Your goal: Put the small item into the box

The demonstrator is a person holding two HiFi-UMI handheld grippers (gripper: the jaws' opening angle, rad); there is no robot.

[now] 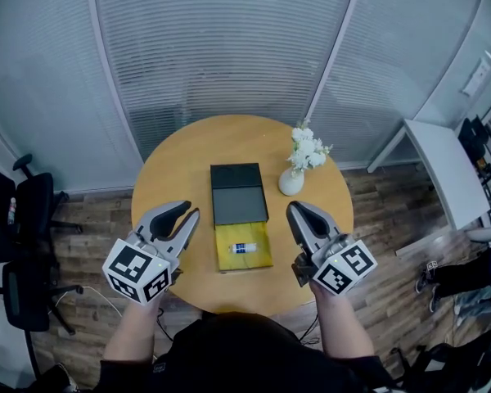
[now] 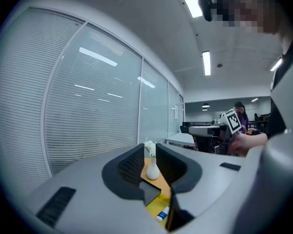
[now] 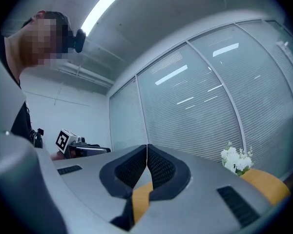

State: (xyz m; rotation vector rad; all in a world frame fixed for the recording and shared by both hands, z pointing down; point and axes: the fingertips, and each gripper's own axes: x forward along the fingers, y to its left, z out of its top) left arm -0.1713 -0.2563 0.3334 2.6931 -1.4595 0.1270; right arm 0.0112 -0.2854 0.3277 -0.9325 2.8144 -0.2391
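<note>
On the round wooden table (image 1: 176, 170) lies a dark box (image 1: 237, 192), and its yellow tray (image 1: 262, 256) juts toward me. A small white and blue item (image 1: 245, 247) lies in that tray. Left of the tray hovers my left gripper (image 1: 186, 212), open with a narrow gap and nothing between its jaws. In the left gripper view the item (image 2: 161, 214) and the tray (image 2: 156, 202) show through the gap of the left gripper (image 2: 154, 151). To the right of the tray is my right gripper (image 1: 295, 211), shut and empty. In the right gripper view its tips (image 3: 147, 146) touch.
A white vase of white flowers (image 1: 294, 178) stands on the table right of the box. Black office chairs (image 1: 29, 211) stand at the left and a white desk (image 1: 442, 166) at the right. Glass walls with blinds run behind the table. A person's legs (image 1: 458, 277) show at the right edge.
</note>
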